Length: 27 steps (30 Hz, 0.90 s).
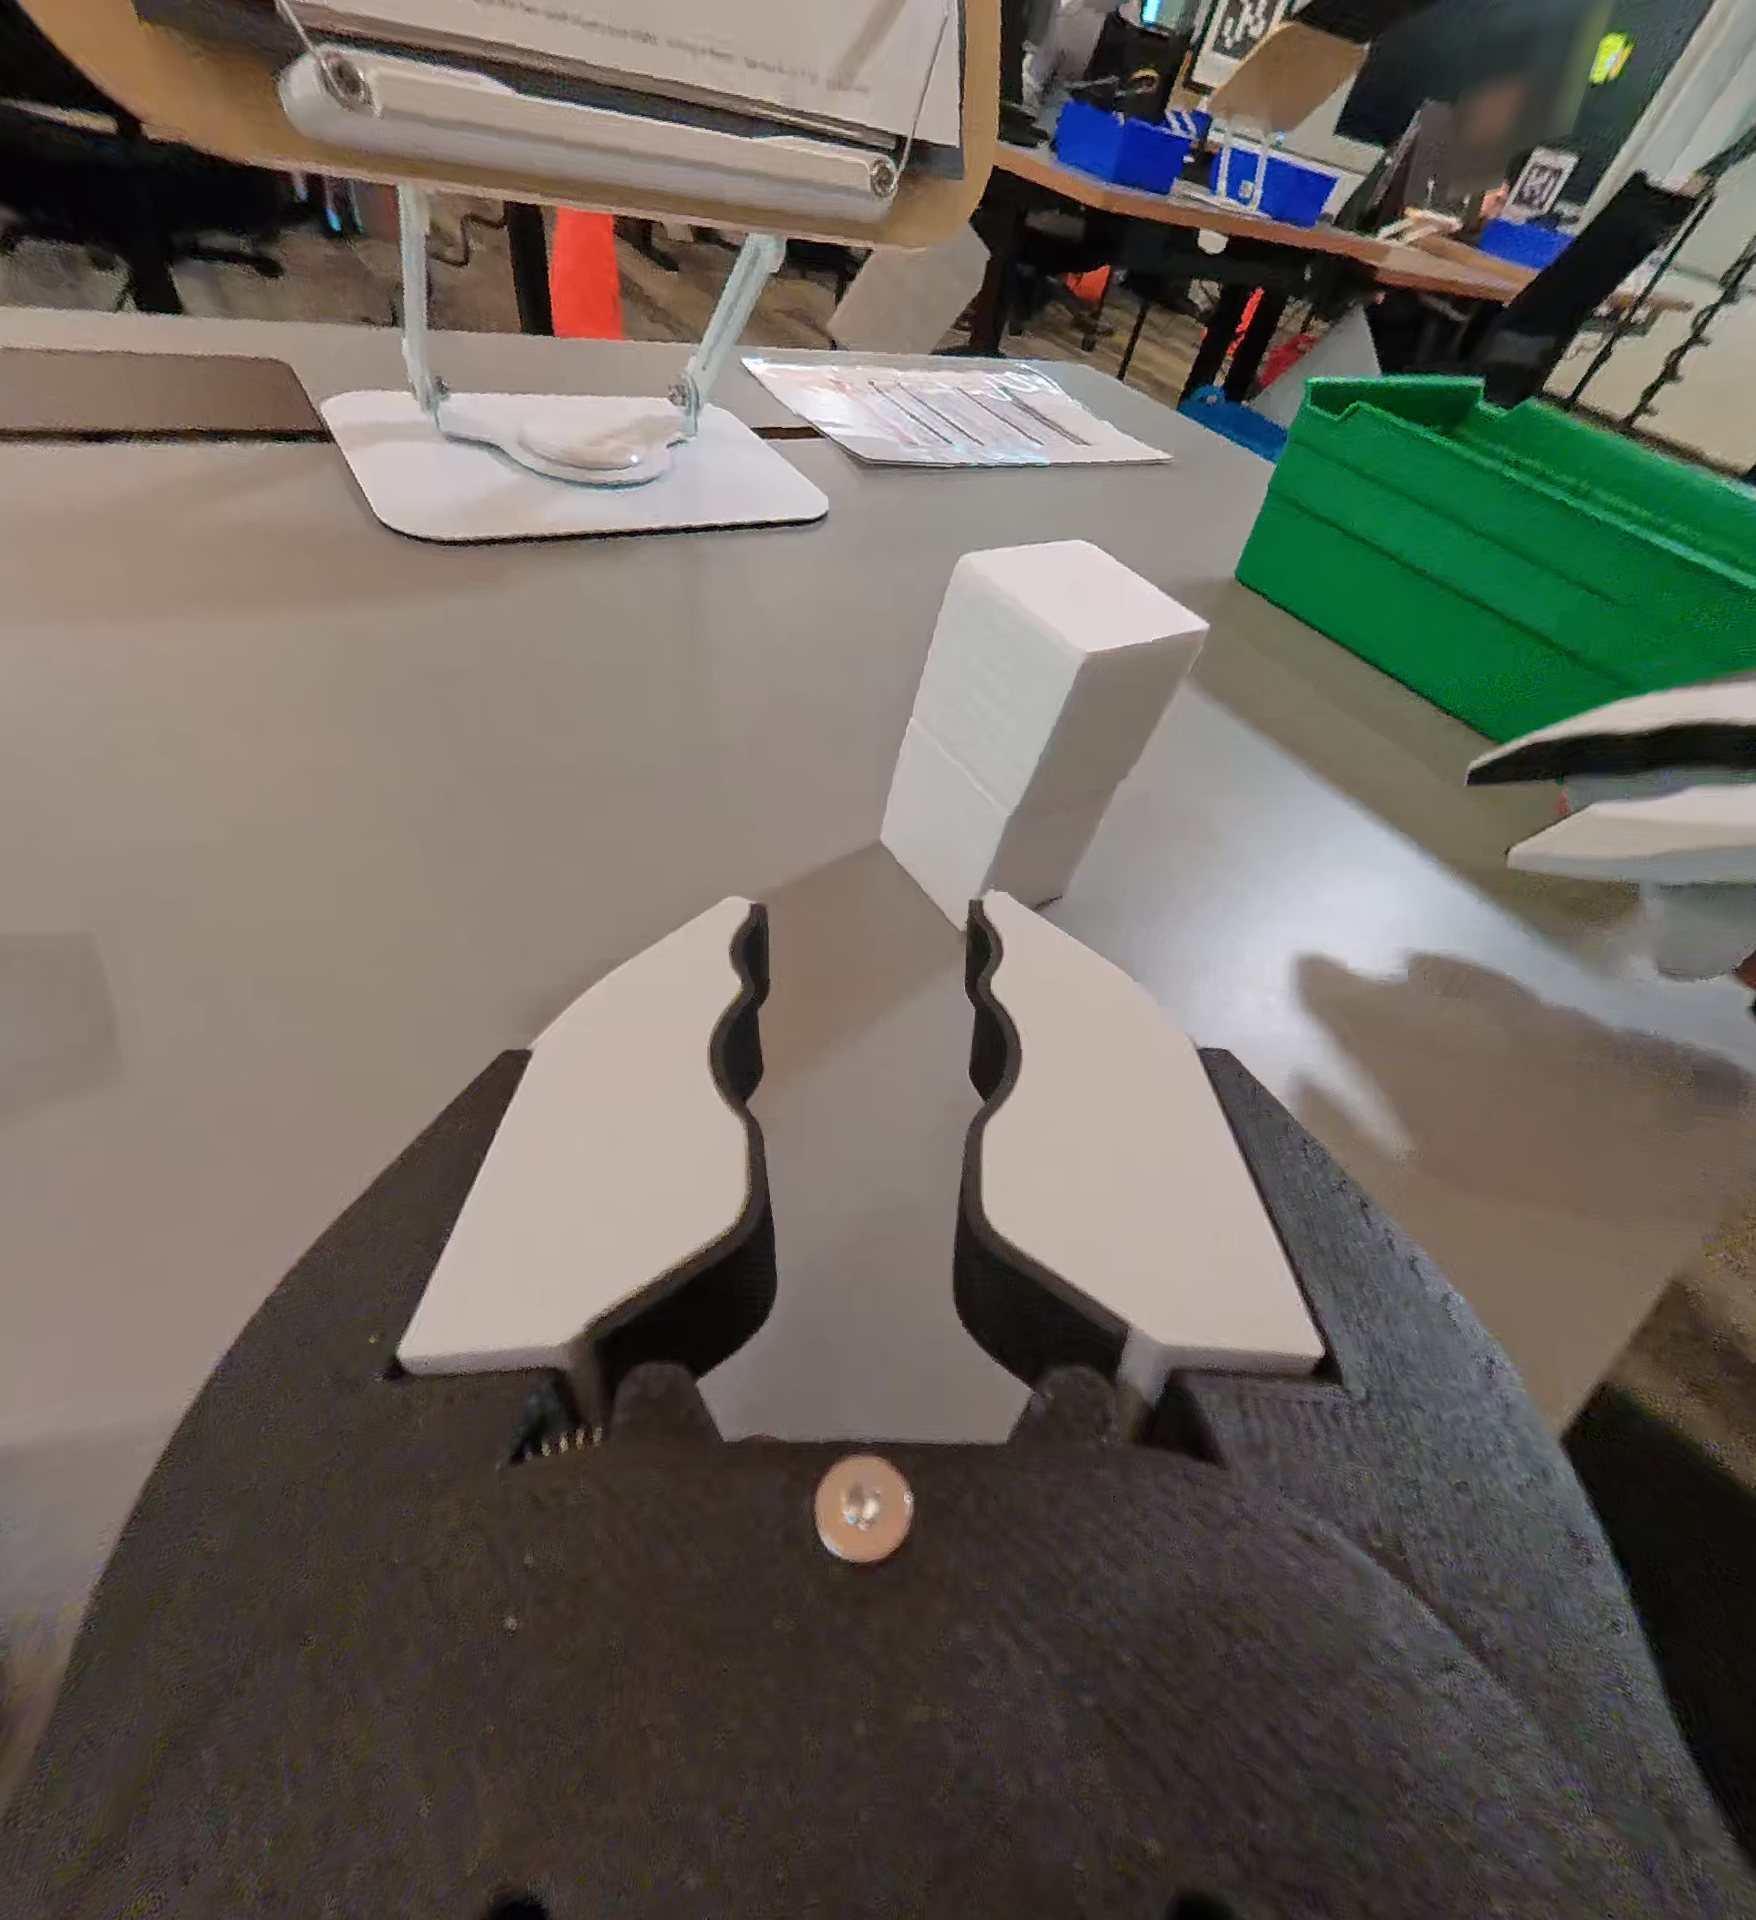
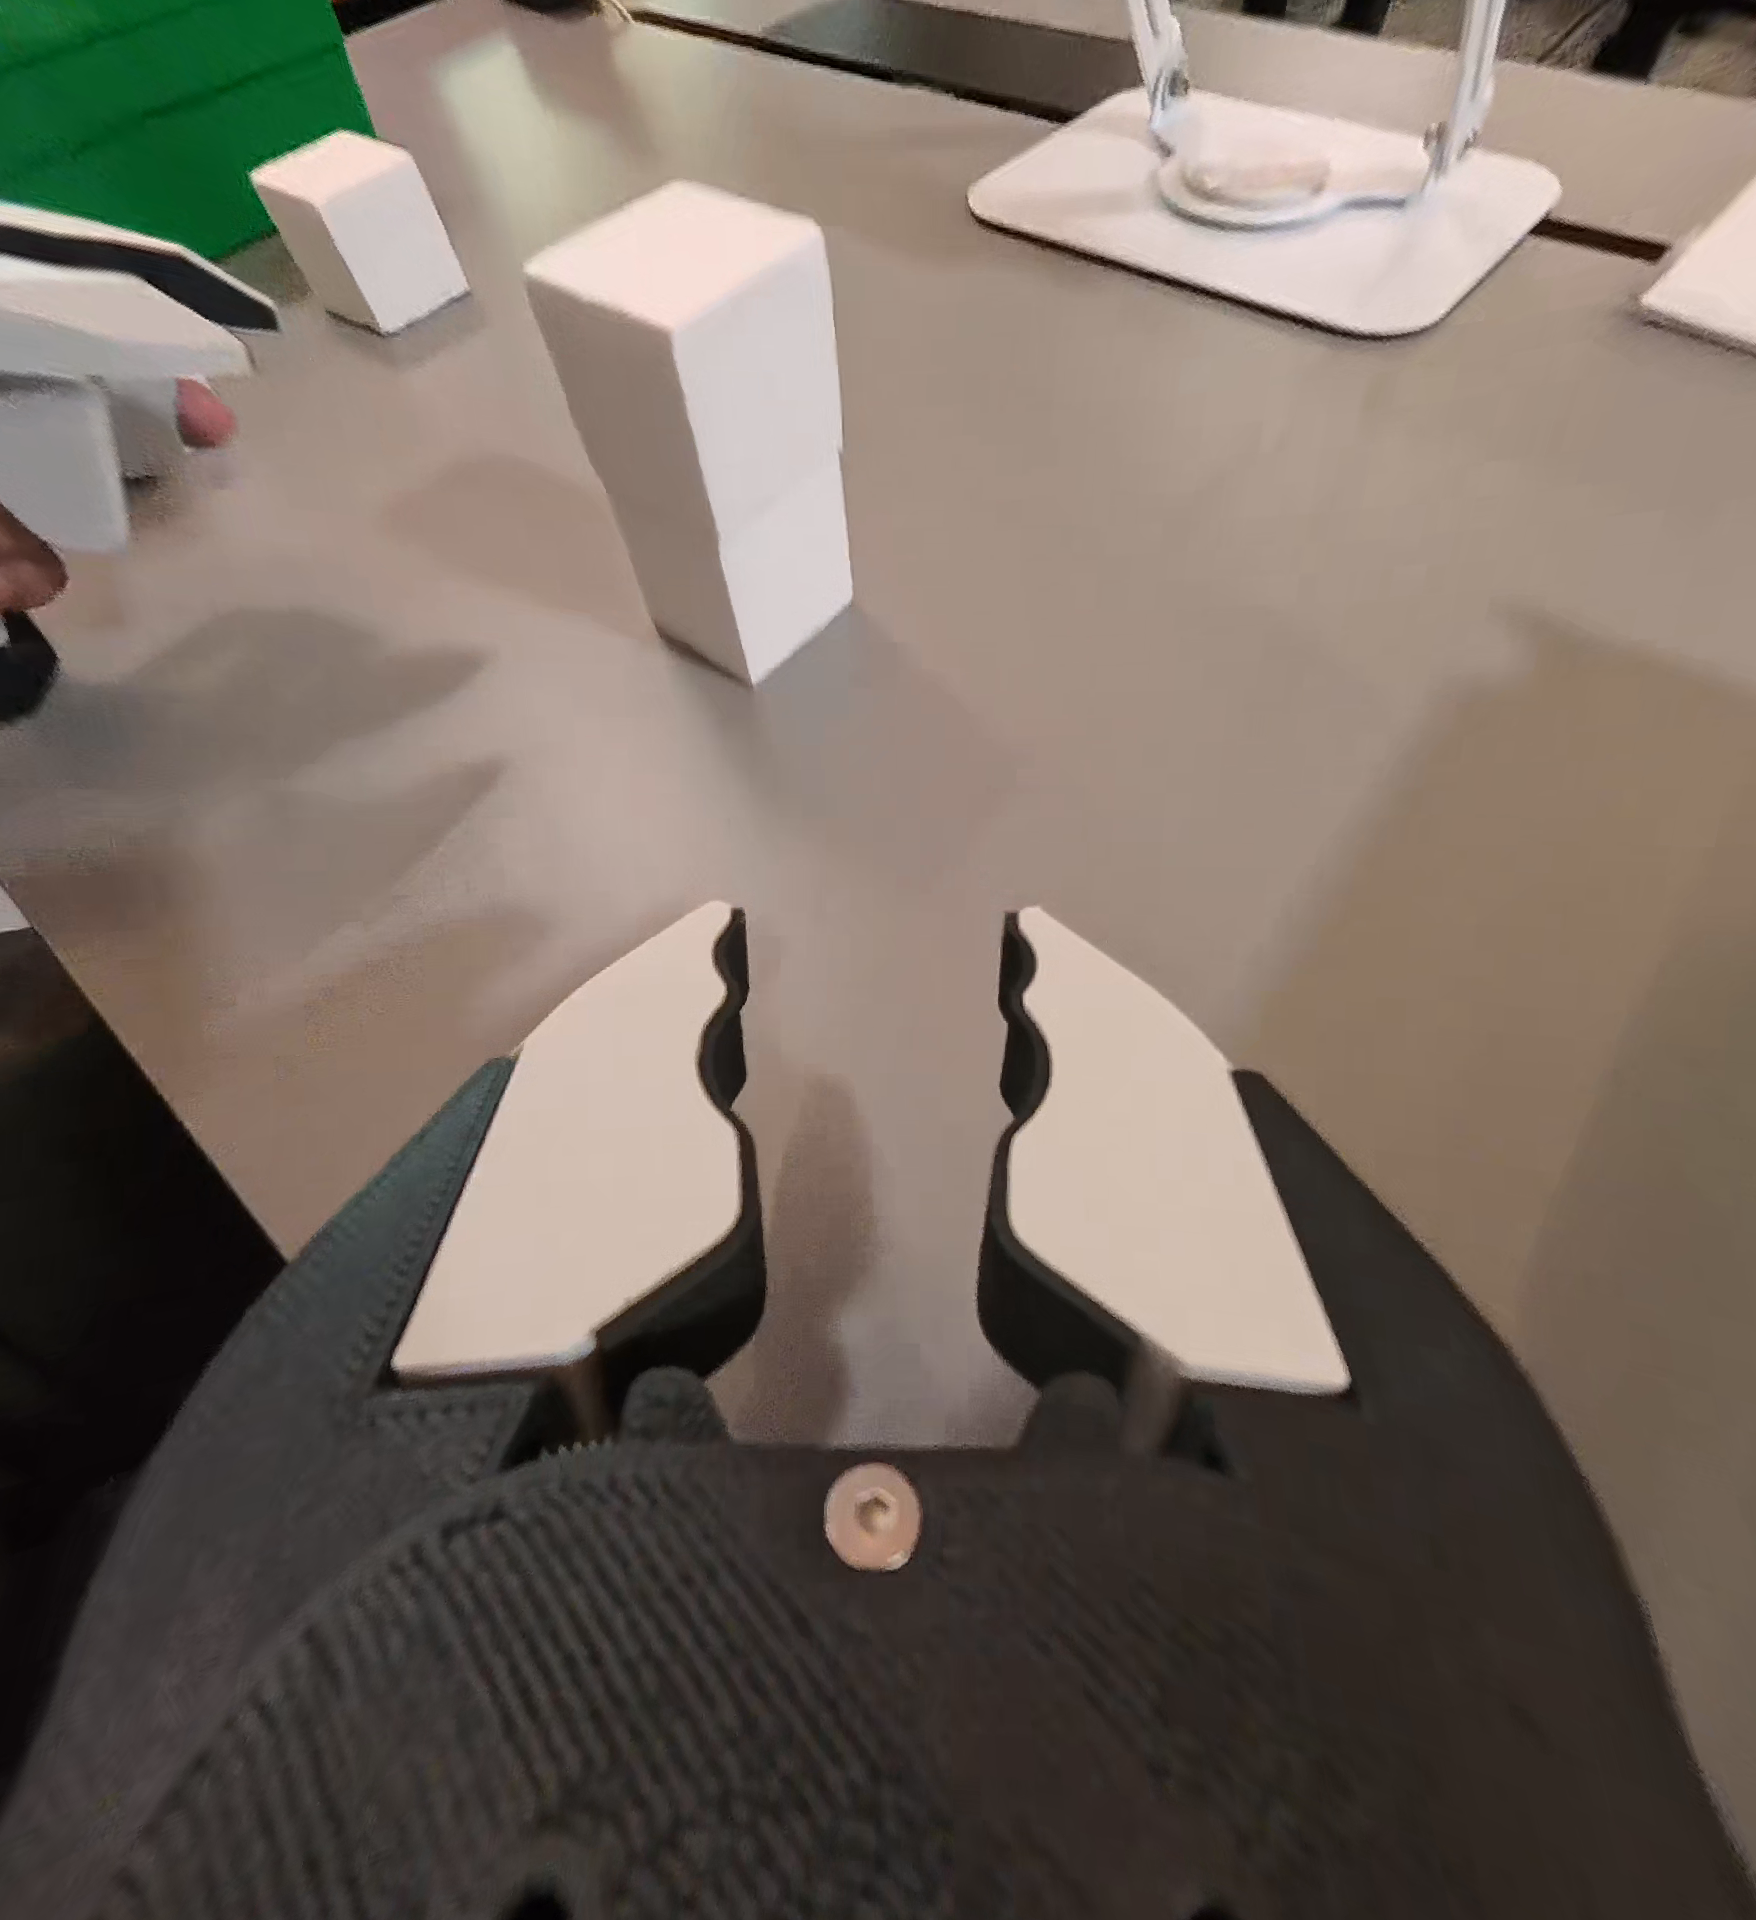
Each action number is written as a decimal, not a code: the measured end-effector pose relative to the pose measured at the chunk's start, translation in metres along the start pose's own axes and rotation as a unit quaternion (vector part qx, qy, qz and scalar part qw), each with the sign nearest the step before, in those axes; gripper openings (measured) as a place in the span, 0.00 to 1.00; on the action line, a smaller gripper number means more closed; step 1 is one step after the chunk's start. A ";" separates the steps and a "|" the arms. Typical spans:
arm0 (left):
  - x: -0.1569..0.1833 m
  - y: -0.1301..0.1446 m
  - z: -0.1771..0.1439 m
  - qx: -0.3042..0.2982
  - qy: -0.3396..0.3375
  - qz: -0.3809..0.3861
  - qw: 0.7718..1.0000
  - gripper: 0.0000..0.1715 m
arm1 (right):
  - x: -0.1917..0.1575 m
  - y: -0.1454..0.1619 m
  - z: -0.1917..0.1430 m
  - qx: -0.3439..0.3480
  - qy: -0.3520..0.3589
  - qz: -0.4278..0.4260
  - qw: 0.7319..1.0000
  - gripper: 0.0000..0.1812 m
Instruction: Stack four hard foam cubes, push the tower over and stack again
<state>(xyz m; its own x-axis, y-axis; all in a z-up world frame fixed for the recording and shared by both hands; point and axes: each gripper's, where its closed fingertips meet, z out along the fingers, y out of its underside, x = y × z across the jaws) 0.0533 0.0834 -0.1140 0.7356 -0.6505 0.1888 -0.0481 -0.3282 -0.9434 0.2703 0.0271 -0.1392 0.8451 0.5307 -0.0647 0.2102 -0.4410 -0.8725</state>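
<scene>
A stack of two white blocks [image 1: 1030, 717] stands on the grey table [image 1: 334, 748], the upper one slightly offset. My left gripper [image 1: 866, 916] is open and empty, with its right fingertip [image 1: 993, 935] just short of the stack's base. My right gripper [image 2: 874, 925] is open and empty over bare table, some way in front of the same stack [image 2: 718, 416]. A single white block [image 2: 360, 244] stands behind and left of the stack. Each gripper shows in the other's view: the right one [image 1: 1663, 774] at the right edge, the left one [image 2: 95, 301] at the left edge, held by a hand.
A green bin [image 1: 1528, 582] stands at the table's far right and also shows in the right wrist view [image 2: 126, 104]. A stand on a white base plate [image 1: 583, 478] holds a clipboard at the back. A laminated sheet [image 1: 957, 416] lies beside it. The table edge [image 2: 157, 1101] runs at the lower left. The single white block [image 2: 360, 244] is closer to my left gripper, around 15 cm from its tips; the right tips are 40 cm off.
</scene>
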 end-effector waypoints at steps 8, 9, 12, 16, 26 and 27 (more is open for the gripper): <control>-0.008 0.018 -0.048 0.010 -0.047 -0.010 0.999 0.21 | -0.029 -0.012 -0.001 0.024 -0.037 0.036 0.998 0.28; -0.009 0.019 -0.057 0.022 -0.050 -0.015 0.998 0.20 | -0.038 -0.015 0.002 0.027 -0.046 0.033 0.998 0.29; -0.009 0.021 -0.081 0.040 -0.049 -0.054 0.997 0.21 | -0.070 -0.021 0.013 0.028 -0.076 0.004 0.997 0.30; -0.020 0.030 -0.107 0.034 -0.093 -0.053 0.994 0.20 | -0.109 -0.030 0.031 0.029 -0.118 -0.028 0.992 0.29; -0.056 0.045 -0.153 0.026 -0.174 -0.080 0.981 0.21 | -0.184 -0.048 0.082 0.037 -0.162 -0.066 0.984 0.37; -0.059 0.044 -0.155 0.031 -0.175 -0.093 0.980 0.21 | -0.192 -0.051 0.091 0.038 -0.162 -0.077 0.983 0.38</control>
<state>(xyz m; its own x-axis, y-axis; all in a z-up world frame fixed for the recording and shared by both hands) -0.0972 0.0014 -0.1249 0.9153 -0.3051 0.2630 0.1407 -0.3697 -0.9184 0.0523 0.0136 -0.1265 0.6031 0.7947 -0.0685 0.2766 -0.2889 -0.9165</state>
